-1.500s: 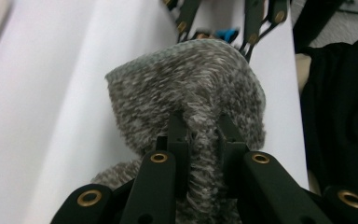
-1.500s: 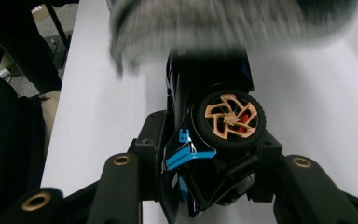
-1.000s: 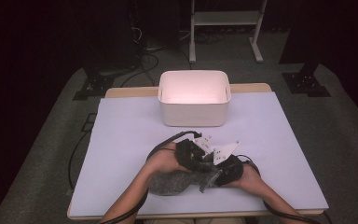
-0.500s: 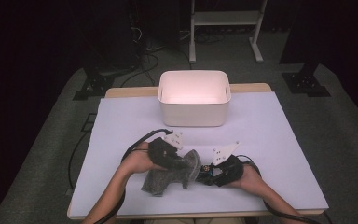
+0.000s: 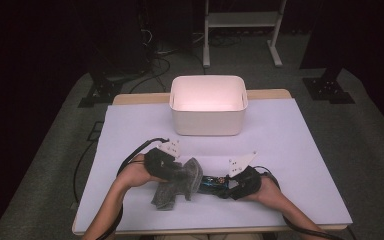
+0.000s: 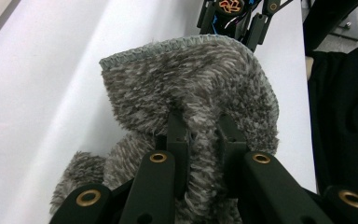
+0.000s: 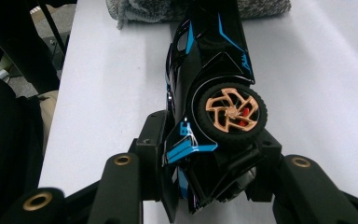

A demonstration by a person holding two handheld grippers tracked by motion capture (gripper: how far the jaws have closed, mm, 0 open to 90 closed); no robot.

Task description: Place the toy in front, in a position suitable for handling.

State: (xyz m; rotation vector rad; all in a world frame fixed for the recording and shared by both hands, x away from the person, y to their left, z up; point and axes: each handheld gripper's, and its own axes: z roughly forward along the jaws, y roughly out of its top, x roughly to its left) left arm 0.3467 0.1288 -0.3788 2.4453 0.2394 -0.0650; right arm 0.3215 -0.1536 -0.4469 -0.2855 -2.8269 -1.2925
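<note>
cloth (image 6: 191,93) over car (image 7: 209,70) nose; jaws half-buried in pile

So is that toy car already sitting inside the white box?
No, the toy car lies on its side on the table, clamped in the right hand-held gripper, well short of the white box.

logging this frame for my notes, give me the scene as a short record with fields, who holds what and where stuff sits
left gripper: shut on the grey fluffy cloth, pinching a fold of it
right gripper: shut on the toy car, gripped at one end, wheel side up
toy car look: black with blue trim, copper-coloured wheel
cloth and car: cloth lies against the car's far end
white bin: behind both hands, on the table; nothing visible inside it
</note>
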